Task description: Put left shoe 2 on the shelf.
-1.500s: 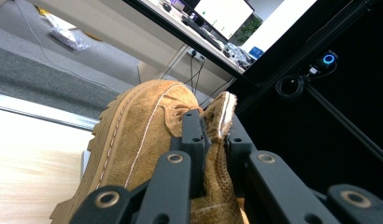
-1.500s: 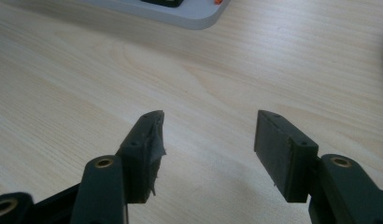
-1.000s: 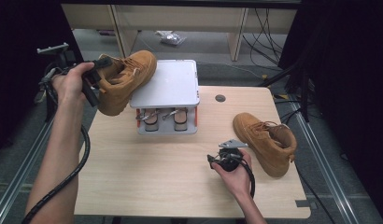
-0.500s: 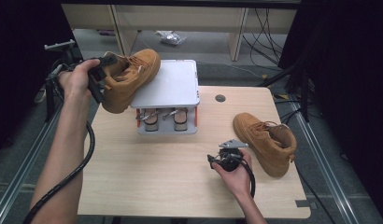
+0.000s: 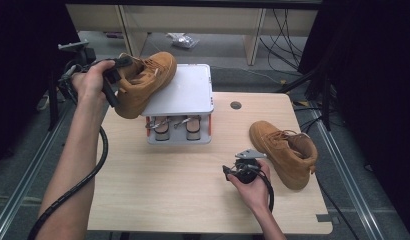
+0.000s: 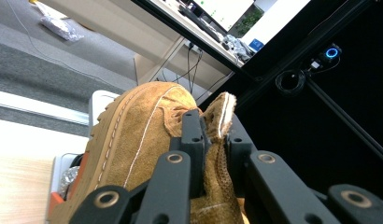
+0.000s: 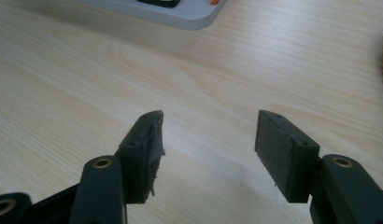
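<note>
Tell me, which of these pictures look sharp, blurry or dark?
High view: evenly lit table, black surroundings. Left gripper view: the boot is sharp, the bright background is soft, the right half black. Right gripper view: the jaws are slightly soft, the wood grain clear.

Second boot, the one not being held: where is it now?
High view: the second boot lies on the table's right side, just right of the open right tool.
</note>
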